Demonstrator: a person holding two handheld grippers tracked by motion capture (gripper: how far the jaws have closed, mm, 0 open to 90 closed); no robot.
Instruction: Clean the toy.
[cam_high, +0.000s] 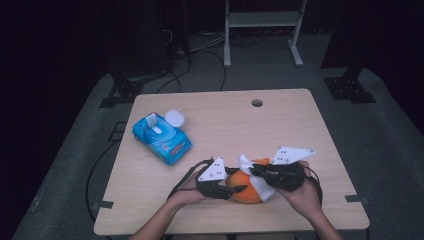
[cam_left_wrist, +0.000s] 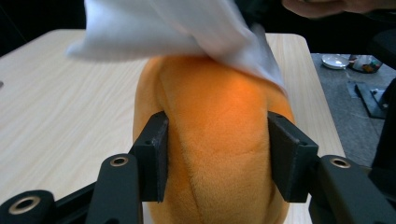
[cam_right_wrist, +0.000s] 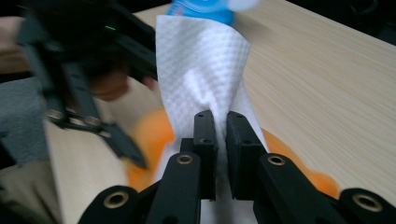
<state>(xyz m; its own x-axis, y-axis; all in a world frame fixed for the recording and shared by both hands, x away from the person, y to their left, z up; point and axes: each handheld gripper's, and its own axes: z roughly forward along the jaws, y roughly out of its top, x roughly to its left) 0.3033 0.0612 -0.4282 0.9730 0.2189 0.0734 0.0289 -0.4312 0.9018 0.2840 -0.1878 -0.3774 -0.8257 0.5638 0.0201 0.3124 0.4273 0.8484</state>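
An orange plush toy (cam_high: 245, 187) lies near the table's front edge. My left gripper (cam_high: 235, 188) is shut on the plush toy (cam_left_wrist: 215, 140), its two jaws pressing into the soft sides. My right gripper (cam_high: 257, 172) is shut on a white tissue (cam_right_wrist: 205, 74), which it holds against the top of the plush toy (cam_right_wrist: 149, 135). The tissue (cam_left_wrist: 182, 28) drapes over the toy's upper end in the left gripper view. The tissue (cam_high: 255, 177) shows as white folds over the orange in the high view.
A blue tissue pack (cam_high: 162, 138) with its white lid flipped open lies on the table's left part. The wooden table (cam_high: 280, 125) has a round hole (cam_high: 257, 103) near its far edge. A metal stand (cam_high: 262, 30) is on the floor beyond.
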